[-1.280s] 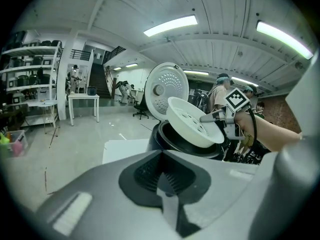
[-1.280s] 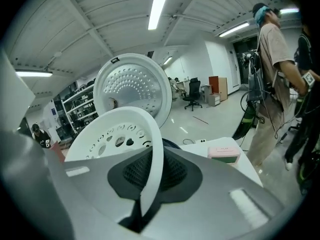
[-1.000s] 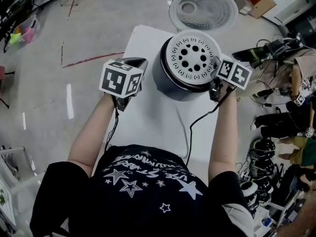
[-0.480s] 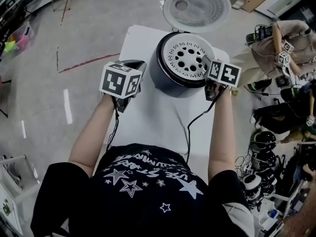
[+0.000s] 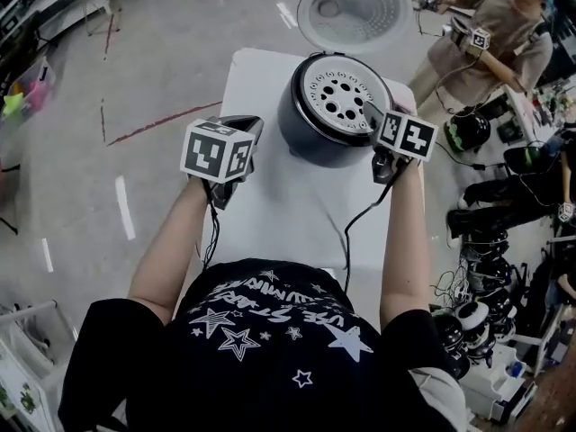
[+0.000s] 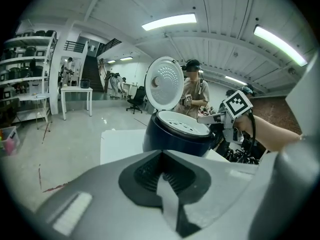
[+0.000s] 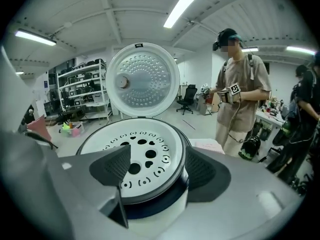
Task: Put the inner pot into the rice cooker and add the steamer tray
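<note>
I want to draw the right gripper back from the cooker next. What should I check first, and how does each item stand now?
1. Steamer tray seated in the rice cooker: ok, it sits level inside the rim.
2. Right gripper released: ok, its jaws have just been opening; the tray's near edge lies between the pads, not pressed.
3. Left gripper out of the way: ok, shut, empty, apart from the cooker.
4. Lid open: ok, tipped back behind the cooker.
5. Inner pot in place: cannot tell, the tray hides it.
</note>
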### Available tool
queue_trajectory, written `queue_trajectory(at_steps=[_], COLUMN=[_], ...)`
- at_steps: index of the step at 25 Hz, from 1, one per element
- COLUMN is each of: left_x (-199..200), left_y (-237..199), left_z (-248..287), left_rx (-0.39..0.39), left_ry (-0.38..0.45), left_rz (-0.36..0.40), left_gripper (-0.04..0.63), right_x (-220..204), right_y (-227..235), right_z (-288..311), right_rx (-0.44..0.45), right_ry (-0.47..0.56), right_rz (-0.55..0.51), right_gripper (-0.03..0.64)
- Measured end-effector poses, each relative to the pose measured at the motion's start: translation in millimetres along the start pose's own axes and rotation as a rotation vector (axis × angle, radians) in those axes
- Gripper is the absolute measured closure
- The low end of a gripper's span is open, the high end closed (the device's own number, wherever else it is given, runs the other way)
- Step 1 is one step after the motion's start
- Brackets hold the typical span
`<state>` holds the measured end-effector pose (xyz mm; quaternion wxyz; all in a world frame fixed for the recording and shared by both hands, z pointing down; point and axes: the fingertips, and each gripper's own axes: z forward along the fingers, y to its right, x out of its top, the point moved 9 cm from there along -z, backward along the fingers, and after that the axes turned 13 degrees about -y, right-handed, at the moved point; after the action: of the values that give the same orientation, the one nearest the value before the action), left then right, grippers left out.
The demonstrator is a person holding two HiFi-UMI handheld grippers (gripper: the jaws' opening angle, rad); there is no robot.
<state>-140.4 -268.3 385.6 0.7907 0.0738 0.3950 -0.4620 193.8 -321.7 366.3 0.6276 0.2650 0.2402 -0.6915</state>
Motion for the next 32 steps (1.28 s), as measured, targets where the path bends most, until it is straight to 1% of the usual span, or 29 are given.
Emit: queue_trajectory(at_steps=[3, 5, 8, 10, 13, 16, 18, 20, 23, 27, 32], left_x=[-17.7, -22.8, -13.0, -9.5, -19.2, -38.5, -48.8, -52.7, -53.1, -59.1, -82.5], left_y=[-6.0, -5.1, 4.1, 7.6, 2.1, 2.9, 11.1, 21.5, 39.1, 61.7, 88.7], left_z=[-9.5, -19.3, -48.9, -59.2, -46.6, -29.1, -20.4, -13.3, -13.5, -26.8, -40.9], left_rx=[-0.03, -0.045, -0.054, -0.079, -0.127, -0.159, -0.176, -0.191, -0.21, -0.225, -0.228], left_ry=[-0.019, -0.03, -0.035, -0.057, -0.096, -0.113, -0.113, -0.111, -0.112, -0.126, -0.134], left_rz=[0.016, 0.034, 0.068, 0.102, 0.142, 0.149, 0.156, 0.169, 0.188, 0.211, 0.233], left_gripper=[0.592, 0.592, 0.592, 0.592, 0.592, 0.592, 0.592, 0.592, 0.592, 0.592, 0.592], right_x=[-17.6, -26.7, -31.5, -44.2, -78.4, -121.6, -146.1, -162.0, -175.3, -189.3, -221.9], right_y=[-19.2, -30.8, -47.4, -58.4, -76.1, -89.4, -91.0, -89.2, -88.0, -92.0, -95.1], right_z=[-17.6, -36.0, -81.0, -106.0, -115.8, -114.9, -115.6, -117.8, -127.9, -150.0, -174.1], right_rx=[-0.012, -0.019, -0.022, -0.033, -0.056, -0.076, -0.083, -0.091, -0.102, -0.094, -0.074], right_ry=[0.03, 0.054, 0.085, 0.101, 0.109, 0.085, 0.083, 0.095, 0.107, 0.129, 0.163], right_rz=[0.035, 0.053, 0.09, 0.128, 0.155, 0.136, 0.141, 0.16, 0.186, 0.205, 0.224], right_gripper=[0.255, 0.258, 0.259, 0.264, 0.27, 0.272, 0.272, 0.272, 0.272, 0.273, 0.341])
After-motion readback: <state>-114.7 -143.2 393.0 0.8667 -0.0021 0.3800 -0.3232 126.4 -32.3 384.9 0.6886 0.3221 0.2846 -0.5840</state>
